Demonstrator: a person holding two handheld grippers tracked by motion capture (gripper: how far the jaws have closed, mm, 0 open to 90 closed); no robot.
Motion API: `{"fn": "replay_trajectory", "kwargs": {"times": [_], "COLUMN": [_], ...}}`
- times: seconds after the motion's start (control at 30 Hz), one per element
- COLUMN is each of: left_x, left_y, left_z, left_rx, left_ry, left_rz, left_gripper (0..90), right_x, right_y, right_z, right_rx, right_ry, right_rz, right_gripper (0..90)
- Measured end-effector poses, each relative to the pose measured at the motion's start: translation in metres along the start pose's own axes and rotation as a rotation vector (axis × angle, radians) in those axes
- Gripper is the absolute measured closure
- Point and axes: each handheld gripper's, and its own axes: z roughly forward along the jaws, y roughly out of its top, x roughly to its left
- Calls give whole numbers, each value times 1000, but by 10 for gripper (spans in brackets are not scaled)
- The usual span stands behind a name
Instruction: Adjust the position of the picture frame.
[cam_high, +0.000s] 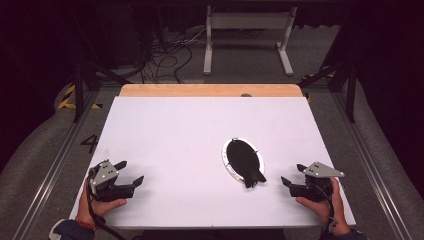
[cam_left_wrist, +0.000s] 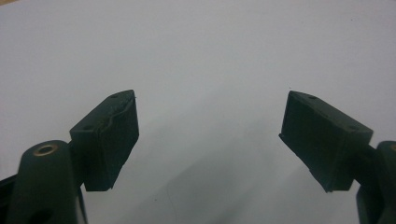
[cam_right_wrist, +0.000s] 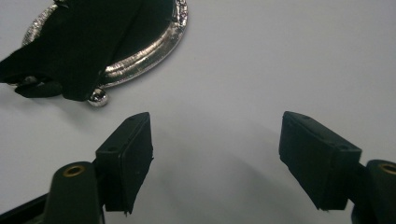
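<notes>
Silver tray (cam_high: 230, 167) with black cloth (cam_high: 244, 160) left of right hand-held gripper (cam_high: 293, 176)

On the white table (cam_high: 175, 130) there is one silver tray (cam_high: 231, 167), oval in shape, and one black cloth (cam_high: 245, 159) that lies in it. There are two grippers: one left gripper (cam_high: 131, 173) and one right gripper (cam_high: 293, 175). Each gripper has two black jaws, so four jaws together.
</notes>
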Motion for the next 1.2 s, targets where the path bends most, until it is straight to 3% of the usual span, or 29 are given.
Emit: {"fn": "replay_trajectory", "kwargs": {"times": [0.1, 0.23, 0.5, 0.6, 0.87, 0.93, 0.97, 1.2], "left_x": [-2, -5, -16, -22, -27, -28, -27, -29], "left_y": [1, 4, 6, 8, 9, 8, 7, 8], "left_z": [2, 4, -2, -1, 2, 2, 3, 5], "left_rx": [14, 25, -16, 1, 33, 31, 33, 54], "left_ry": [-3, -41, -57, -68, -120, -140, -159, -167], "left_rz": [11, 13, 55, 91, 139, 177, 174, 176], "left_gripper": [227, 265, 363, 452, 732, 817, 848, 898], "right_x": [-1, -2, -3, -5, 2, 5, 6, 19], "right_y": [-1, 0, 5, 7, 16, 18, 19, 23], "right_z": [2, 2, 10, 13, 24, 29, 30, 35], "right_rx": [9, 8, 19, 23, 49, 67, 65, 58], "right_ry": [-5, -13, -10, 10, 33, 66, 81, 128], "right_rz": [10, 27, 28, 34, 26, 11, 12, -18], "right_gripper": [279, 279, 306, 347, 487, 554, 583, 690]}}
